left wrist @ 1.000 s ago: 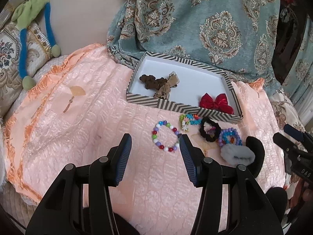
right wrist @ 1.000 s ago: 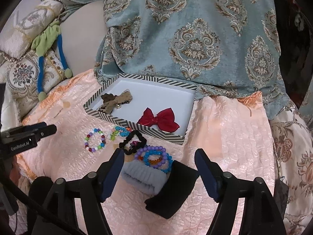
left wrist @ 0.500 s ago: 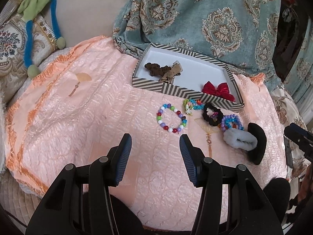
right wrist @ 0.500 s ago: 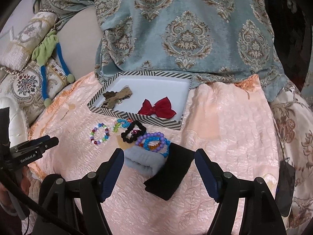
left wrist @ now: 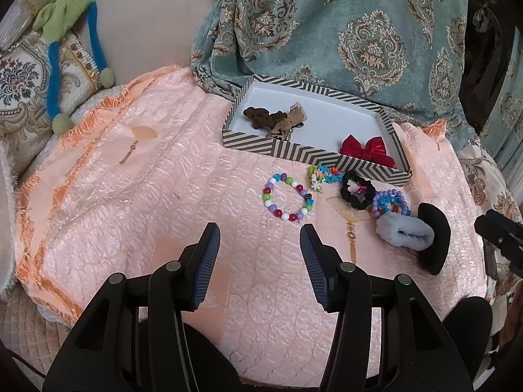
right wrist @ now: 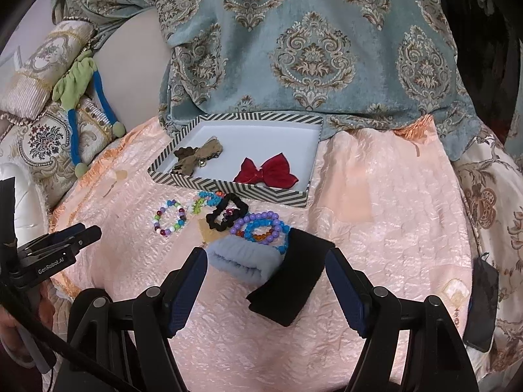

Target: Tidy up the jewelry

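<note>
Partly, the box wall (left wrist: 313,155) hides the red bow (left wrist: 362,148).

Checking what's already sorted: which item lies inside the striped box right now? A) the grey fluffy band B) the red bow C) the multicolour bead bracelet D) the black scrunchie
B: the red bow lies on the white floor of the striped box; the others lie outside on the pink cloth.

A peach quilted cloth (left wrist: 137,202) with an orange fringe covers the surface. At its far edge hangs a teal drape (right wrist: 313,49) with a gold damask pattern. Far left lie embroidered cushions (left wrist: 23,98), with a green and blue soft toy (left wrist: 65,19) (limbs dangling) draped over them. A dark phone (right wrist: 482,313) lies near right.
</note>
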The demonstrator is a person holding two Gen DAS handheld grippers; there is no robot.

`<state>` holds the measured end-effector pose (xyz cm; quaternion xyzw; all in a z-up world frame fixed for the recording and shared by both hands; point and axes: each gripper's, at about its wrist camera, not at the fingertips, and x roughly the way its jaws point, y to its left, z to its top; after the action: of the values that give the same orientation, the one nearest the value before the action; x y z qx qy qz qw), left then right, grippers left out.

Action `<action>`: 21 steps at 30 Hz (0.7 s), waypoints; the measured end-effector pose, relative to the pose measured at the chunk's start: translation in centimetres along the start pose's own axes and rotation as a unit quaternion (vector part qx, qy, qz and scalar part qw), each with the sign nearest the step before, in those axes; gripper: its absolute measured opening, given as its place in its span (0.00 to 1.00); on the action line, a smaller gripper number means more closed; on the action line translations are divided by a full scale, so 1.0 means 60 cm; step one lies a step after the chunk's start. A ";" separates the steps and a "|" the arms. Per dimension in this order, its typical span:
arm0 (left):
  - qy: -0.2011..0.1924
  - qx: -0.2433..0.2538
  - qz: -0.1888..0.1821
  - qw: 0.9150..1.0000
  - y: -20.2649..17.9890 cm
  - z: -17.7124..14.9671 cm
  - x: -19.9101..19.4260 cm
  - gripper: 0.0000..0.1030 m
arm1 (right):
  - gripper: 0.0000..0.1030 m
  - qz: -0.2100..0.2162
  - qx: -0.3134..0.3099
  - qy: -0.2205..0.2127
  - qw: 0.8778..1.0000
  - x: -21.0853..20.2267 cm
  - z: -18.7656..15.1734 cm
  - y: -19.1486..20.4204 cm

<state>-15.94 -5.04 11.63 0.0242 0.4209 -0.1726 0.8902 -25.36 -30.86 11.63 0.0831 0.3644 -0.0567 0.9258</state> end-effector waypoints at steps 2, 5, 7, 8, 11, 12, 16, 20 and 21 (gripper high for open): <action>-0.003 0.001 0.003 1.000 -0.002 0.000 0.000 0.49 | 0.70 0.003 0.000 0.000 1.000 0.002 -0.001 0.002; -0.006 0.004 0.010 1.000 -0.005 0.001 0.000 0.49 | 0.70 0.006 0.001 0.002 1.000 0.004 -0.003 0.004; -0.005 0.005 0.012 1.000 -0.006 0.002 0.002 0.49 | 0.70 0.007 0.001 0.002 1.000 0.005 -0.004 0.003; -0.004 0.005 0.011 1.000 -0.006 0.001 0.003 0.49 | 0.70 0.008 0.001 0.002 1.000 0.005 -0.004 0.003; 0.001 -0.003 0.005 1.000 -0.001 0.002 0.010 0.49 | 0.70 0.009 0.005 0.001 1.000 0.006 -0.004 -0.002; 0.004 -0.008 0.001 1.000 0.003 0.002 0.014 0.49 | 0.70 0.010 0.008 0.001 1.000 0.007 -0.005 -0.007; 0.020 -0.031 -0.008 0.999 0.020 0.003 0.035 0.49 | 0.70 0.016 0.007 0.003 1.000 0.017 -0.007 -0.018; 0.036 -0.047 -0.015 0.998 0.035 0.006 0.061 0.49 | 0.55 0.032 -0.013 0.014 0.999 0.035 -0.006 -0.012; 0.040 -0.052 -0.018 0.998 0.040 0.009 0.068 0.49 | 0.54 0.040 -0.019 0.018 0.999 0.040 -0.006 -0.010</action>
<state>-12.36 -4.05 8.67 -0.0225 0.4650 -0.1652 0.8695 -23.96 -31.46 9.66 0.0809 0.3783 -0.0116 0.9221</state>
